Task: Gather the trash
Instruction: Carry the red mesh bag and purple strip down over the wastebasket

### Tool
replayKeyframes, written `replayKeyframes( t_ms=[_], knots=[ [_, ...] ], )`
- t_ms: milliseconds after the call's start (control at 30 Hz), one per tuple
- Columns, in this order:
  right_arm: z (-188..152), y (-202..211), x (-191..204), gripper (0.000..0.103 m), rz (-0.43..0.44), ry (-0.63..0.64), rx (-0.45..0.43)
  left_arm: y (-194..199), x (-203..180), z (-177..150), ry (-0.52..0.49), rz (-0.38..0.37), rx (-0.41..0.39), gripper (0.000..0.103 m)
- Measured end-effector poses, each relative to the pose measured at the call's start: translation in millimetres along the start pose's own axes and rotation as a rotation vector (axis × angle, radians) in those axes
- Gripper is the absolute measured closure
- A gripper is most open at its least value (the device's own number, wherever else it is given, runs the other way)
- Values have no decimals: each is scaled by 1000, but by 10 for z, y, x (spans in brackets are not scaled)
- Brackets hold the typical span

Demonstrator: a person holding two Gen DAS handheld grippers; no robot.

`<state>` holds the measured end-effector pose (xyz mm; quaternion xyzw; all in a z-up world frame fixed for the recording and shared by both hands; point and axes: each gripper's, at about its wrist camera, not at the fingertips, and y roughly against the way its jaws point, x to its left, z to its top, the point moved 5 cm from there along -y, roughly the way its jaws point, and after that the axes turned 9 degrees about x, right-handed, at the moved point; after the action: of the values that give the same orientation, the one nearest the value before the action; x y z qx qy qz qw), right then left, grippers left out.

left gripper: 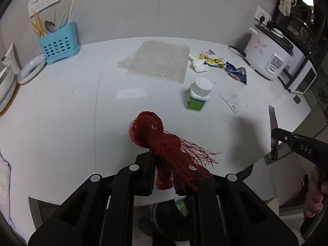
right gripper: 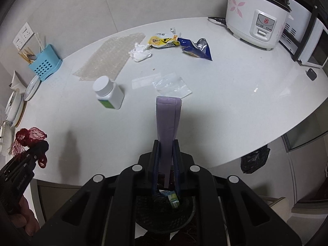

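Left wrist view: left claw (left gripper: 163, 169) clamped on a red mesh net (left gripper: 160, 141), its lower end hidden behind the fingers, bunched end pointing out over the desk (left gripper: 61, 102).

Right wrist view – right claw (right gripper: 166, 160) pinches a purple strip (right gripper: 167, 123), long axis pointing away, bottom cut off by the claw.

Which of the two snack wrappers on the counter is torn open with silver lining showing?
The blue wrapper, nearer the rice cooker: its silver inside shows. The yellow wrapper beside the crumpled tissue shows none.

Black grippers (left gripper: 164, 176), silver screws, "DAS" marking.
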<state>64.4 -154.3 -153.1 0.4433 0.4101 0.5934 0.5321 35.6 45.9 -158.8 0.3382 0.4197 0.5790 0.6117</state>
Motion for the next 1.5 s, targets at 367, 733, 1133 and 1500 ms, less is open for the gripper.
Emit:
replayKeyframes(
  t_ms=[367,733,1133,1500],
  knots=[
    [-243,111,14,91,50,131,-17,108,-305,-545,23,-32,15,90],
    [-716,178,-212,91,79,257,-32,-29,-728,-1028,28,-65,64,90],
    [-1294,-205,-255,91,77,362,49,-328,-766,-1459,69,-96,136,90],
    [-1617,-748,-200,91,85,369,146,-673,-686,-1801,70,-72,206,90]
  ],
)
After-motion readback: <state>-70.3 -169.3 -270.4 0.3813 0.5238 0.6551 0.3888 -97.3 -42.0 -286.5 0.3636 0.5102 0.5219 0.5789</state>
